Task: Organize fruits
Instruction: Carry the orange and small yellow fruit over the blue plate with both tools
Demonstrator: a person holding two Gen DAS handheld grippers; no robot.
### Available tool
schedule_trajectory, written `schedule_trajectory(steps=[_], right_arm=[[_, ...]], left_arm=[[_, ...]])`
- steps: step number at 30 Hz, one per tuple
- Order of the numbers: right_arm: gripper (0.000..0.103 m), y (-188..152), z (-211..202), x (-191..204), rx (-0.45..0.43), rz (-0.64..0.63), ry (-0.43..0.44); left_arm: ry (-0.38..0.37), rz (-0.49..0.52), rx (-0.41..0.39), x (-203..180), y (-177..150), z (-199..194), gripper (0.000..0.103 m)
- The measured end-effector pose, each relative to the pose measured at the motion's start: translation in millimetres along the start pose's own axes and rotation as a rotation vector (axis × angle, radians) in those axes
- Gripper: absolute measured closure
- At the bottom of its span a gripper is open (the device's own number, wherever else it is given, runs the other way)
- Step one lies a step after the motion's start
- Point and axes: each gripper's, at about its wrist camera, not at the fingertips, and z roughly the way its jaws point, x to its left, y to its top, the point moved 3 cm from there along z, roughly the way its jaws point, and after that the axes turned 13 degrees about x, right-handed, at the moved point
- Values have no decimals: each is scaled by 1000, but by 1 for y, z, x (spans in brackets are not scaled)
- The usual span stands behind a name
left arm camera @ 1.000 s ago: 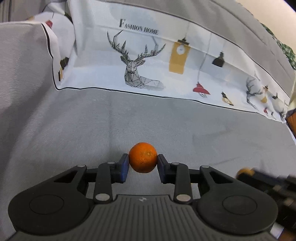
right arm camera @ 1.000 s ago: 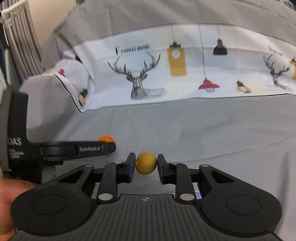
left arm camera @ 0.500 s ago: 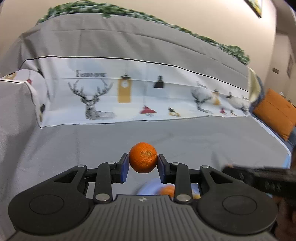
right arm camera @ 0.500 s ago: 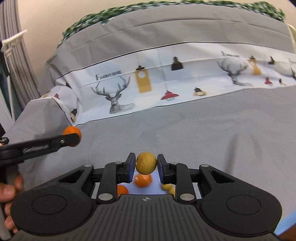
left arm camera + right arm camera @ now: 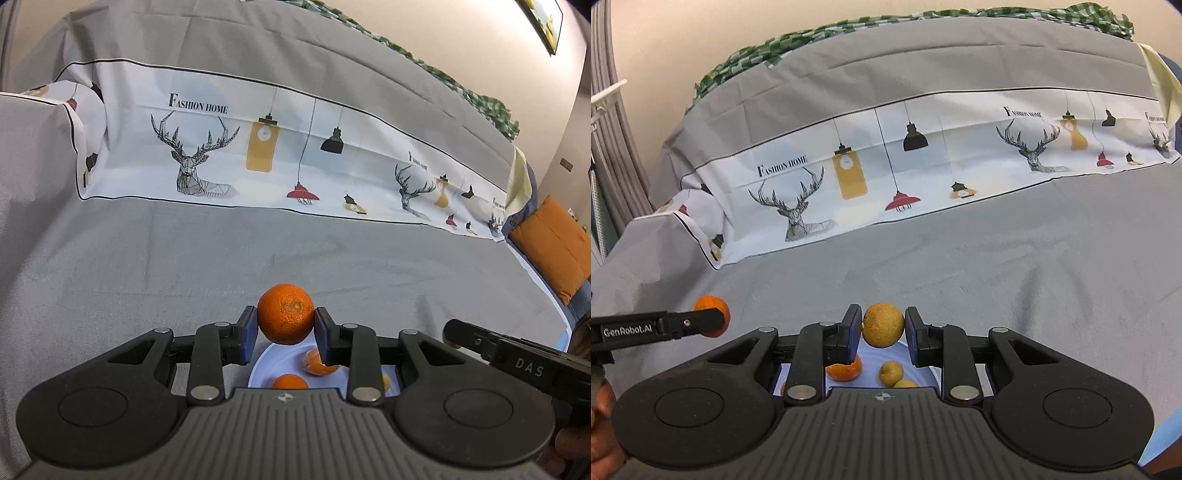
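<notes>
Orange (image 5: 285,319) sits clamped in the left claw (image 5: 285,334), round with no clear long axis, its stem dimple facing the camera; both blue pads (image 5: 249,334) press its sides, jaws partway closed to the fruit's width. Right claw (image 5: 882,334) grips a yellow-brown fruit (image 5: 883,325) the same way, also round, a small dark mark at its left edge beside the left pad; jaws set about as wide. Both fruits are held up in the air over a white plate (image 5: 264,365), which lies on a grey sheet (image 5: 147,266). Plate already holds two oranges (image 5: 318,363) and, in the right view, two small yellow fruits (image 5: 891,372) just beside an orange there. Right view also shows the left claw from the side at far left, orange between its tips. Deer-print cloth (image 5: 199,155) runs behind.
</notes>
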Motion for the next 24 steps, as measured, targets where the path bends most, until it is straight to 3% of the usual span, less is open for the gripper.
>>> schedule_trajectory(steps=[10,24], right_arm=[[76,-3,10,7,27,-28,0],[76,-6,17,14,50,-73,-3]], left_arm=[[-8,61,66,-11,-7,17,67],[-3,100,99,-18,-11,25,67]])
